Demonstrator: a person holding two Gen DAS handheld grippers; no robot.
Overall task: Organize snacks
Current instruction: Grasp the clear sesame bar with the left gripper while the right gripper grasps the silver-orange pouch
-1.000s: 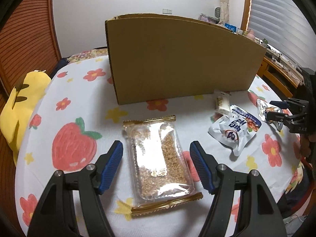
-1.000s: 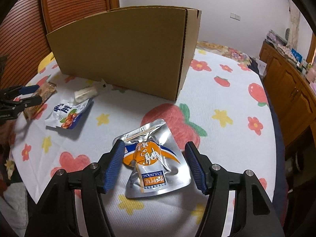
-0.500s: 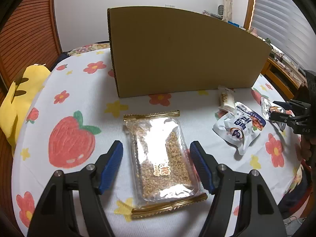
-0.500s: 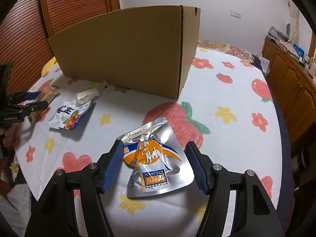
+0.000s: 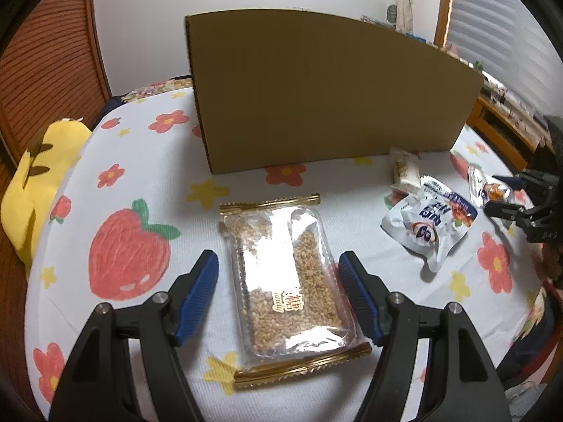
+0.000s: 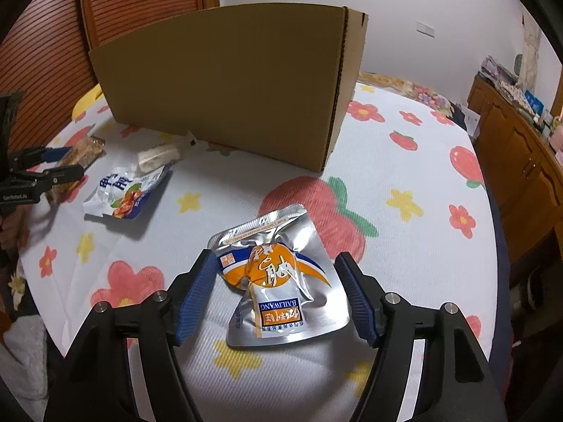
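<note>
Spreading a little wider than a second ago, the right tongs (image 6: 276, 297) are opening around the silver and orange foil pouch (image 6: 281, 281), which is lying flat on the counter (image 6: 404, 246) between the blue pads without either pad pressing on it. That pouch is sitting near the counter's near edge, on the right side. The left tongs (image 5: 279, 297) are standing at about the same width as before, held apart on either side of the clear sesame snack pack (image 5: 292, 277) with gold-crimped ends; neither pad is touching the wrapper, which is lying lengthwise near the near edge, on the left side. In the left wrist view the cardboard box (image 5: 327, 91) is filling more of the picture and sitting higher than it was a second ago, though the snack pack is resting in the same spot. The box is standing upright toward the far side of the counter; its inside is hidden in both views, so its contents cannot be told. Just in front of its near wall a small white wrapped bar (image 5: 404, 170) is lying, touching the white and blue pouch (image 5: 427, 225) beside it. A yellow plush (image 5: 35, 183) is lying off the counter's left edge.
</note>
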